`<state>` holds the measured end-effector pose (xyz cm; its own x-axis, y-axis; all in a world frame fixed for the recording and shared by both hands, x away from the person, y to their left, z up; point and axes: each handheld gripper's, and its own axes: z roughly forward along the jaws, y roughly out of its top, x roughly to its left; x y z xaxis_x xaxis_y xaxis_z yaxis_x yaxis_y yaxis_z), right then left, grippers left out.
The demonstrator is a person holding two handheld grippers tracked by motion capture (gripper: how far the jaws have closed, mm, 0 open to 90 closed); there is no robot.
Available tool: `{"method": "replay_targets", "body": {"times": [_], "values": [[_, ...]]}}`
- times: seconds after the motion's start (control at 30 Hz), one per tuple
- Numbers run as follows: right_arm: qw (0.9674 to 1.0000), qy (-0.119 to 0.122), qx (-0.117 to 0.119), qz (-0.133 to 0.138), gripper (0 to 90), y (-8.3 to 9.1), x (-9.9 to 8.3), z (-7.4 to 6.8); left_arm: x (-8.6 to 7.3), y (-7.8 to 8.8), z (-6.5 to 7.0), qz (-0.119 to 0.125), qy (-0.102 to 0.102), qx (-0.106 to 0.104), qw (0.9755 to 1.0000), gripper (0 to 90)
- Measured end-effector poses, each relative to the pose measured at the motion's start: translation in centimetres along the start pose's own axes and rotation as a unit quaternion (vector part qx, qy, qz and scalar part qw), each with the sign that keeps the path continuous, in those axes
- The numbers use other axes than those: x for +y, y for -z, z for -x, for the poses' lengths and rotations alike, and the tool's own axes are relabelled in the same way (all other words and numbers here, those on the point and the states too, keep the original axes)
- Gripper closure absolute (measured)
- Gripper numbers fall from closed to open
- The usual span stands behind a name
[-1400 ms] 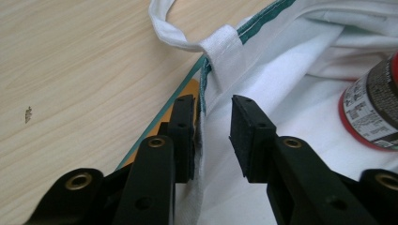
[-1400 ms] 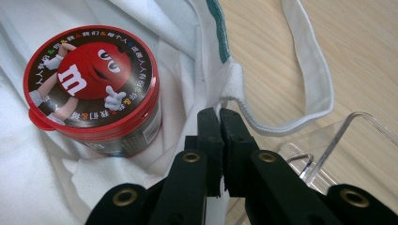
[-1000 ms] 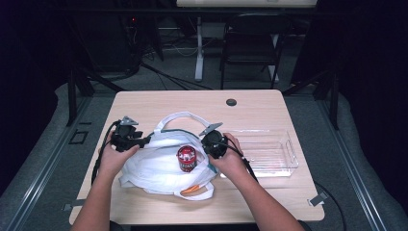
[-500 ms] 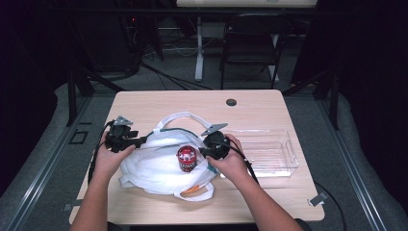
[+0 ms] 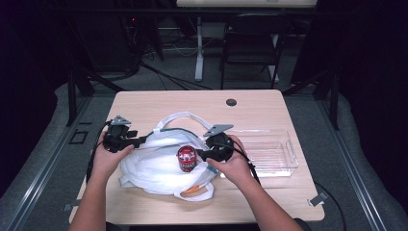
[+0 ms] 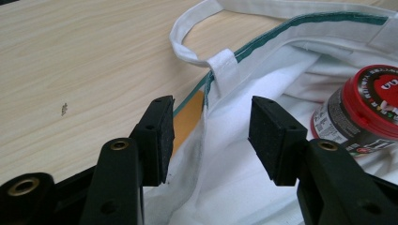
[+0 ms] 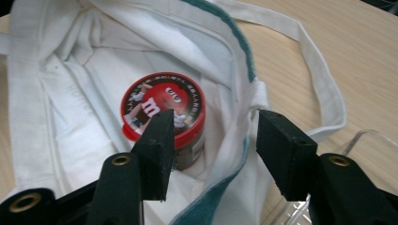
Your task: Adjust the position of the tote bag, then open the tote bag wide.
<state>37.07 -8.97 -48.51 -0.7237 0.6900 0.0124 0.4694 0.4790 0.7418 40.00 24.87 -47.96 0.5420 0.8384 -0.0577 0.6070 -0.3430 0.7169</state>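
Note:
A white cloth tote bag point(image 5: 154, 168) with green trim lies open on the wooden table point(image 5: 159, 103). A red-lidded candy jar point(image 5: 186, 158) stands inside it. My left gripper point(image 5: 144, 140) is at the bag's left rim. Its jaws have just been opening a little and stand open around the loose rim point(image 6: 209, 101), without pressing it. My right gripper point(image 5: 199, 155) is at the right rim beside the jar point(image 7: 162, 112). Its jaws have just been opening too and stand open, with the green-trimmed edge point(image 7: 239, 150) slack between them.
A clear plastic tray point(image 5: 269, 154) sits on the table right of the bag. Something orange point(image 5: 192, 188) peeks out under the bag's near edge. A cable hole point(image 5: 231, 102) is at the table's far side, and a dark chair point(image 5: 250, 48) stands beyond it.
My left hand has edged slightly left at the bag's rim. The right hand, the jar and the bag stay where they were.

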Motion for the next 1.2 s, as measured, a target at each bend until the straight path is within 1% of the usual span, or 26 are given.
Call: {"method": "replay_targets", "body": {"times": [0.03,0.07,0.13,0.17,0.2,0.23,0.27,0.3,0.4,0.43,0.6,0.63,0.7,0.8,0.93,1.03,1.07,1.13,1.2], "values": [[1.0000,0.002,0.004,0.001,45.0,0.1,0.0,-0.1,0.0,0.1,0.0,-0.003,0.000,-0.002,1.0000,50.3],[1.0000,0.004,0.006,0.002,44.6,0.1,-0.1,-0.3,0.0,0.1,0.1,0.003,0.001,0.002,1.0000,50.2],[0.9999,0.011,-0.001,0.002,44.6,0.2,0.0,-0.6,0.1,0.3,0.0,-0.001,0.000,0.000,1.0000,50.2],[0.9999,0.013,0.001,0.004,44.6,0.3,0.0,-0.8,0.1,0.3,0.0,0.006,0.000,0.002,1.0000,49.9],[0.9999,0.014,0.002,0.003,44.5,0.3,0.1,-0.9,0.2,0.5,0.0,0.000,-0.003,-0.002,1.0000,49.8],[0.9999,0.014,0.003,0.004,44.1,0.4,0.1,-0.9,0.2,0.5,0.1,0.008,-0.001,0.001,1.0000,49.7],[0.9999,0.017,0.002,0.003,44.2,0.4,0.1,-1.0,0.3,0.6,0.0,0.004,-0.003,-0.001,1.0000,49.5],[0.9998,0.017,0.002,0.002,45.1,0.5,0.2,-1.0,0.4,0.7,0.0,0.009,-0.005,0.002,0.9999,49.3],[0.9998,0.017,0.004,0.002,46.2,0.7,0.1,-1.1,0.5,0.9,0.0,0.009,-0.003,0.001,1.0000,49.3],[0.9998,0.017,0.003,0.002,46.9,0.7,0.1,-1.1,0.5,0.9,0.0,0.016,-0.002,0.004,0.9999,49.3],[0.9998,0.019,0.004,0.001,47.9,1.1,0.0,-1.0,0.7,1.2,0.2,0.011,-0.003,0.002,0.9999,49.2],[0.9998,0.019,0.006,-0.001,47.9,1.1,0.0,-1.0,0.7,1.2,0.3,0.017,-0.004,0.006,0.9998,49.2],[0.9998,0.018,0.011,-0.002,48.0,1.2,0.0,-1.0,0.8,1.3,0.4,0.012,-0.010,0.002,0.9999,49.2],[0.9996,0.016,0.023,-0.005,47.6,1.2,0.1,-1.0,0.8,1.3,0.5,0.010,-0.009,0.003,0.9999,49.2],[0.9995,0.019,0.026,0.001,46.6,1.1,0.2,-1.5,0.8,1.3,0.6,0.008,-0.010,0.005,0.9999,49.4],[0.9995,0.025,0.021,0.004,45.3,1.2,0.3,-1.7,0.9,1.5,0.6,0.009,-0.010,0.004,0.9999,49.4],[0.9994,0.026,0.025,0.004,45.0,1.1,0.3,-1.8,0.9,1.4,0.7,0.015,-0.011,0.007,0.9998,49.3],[0.9991,0.025,0.034,-0.007,45.3,0.9,0.5,-2.0,1.0,1.5,0.8,0.010,-0.013,0.004,0.9999,49.3],[0.9987,0.029,0.038,-0.017,45.3,0.6,0.7,-2.2,1.1,1.5,0.8,0.008,-0.016,0.003,0.9998,49.3]]}}
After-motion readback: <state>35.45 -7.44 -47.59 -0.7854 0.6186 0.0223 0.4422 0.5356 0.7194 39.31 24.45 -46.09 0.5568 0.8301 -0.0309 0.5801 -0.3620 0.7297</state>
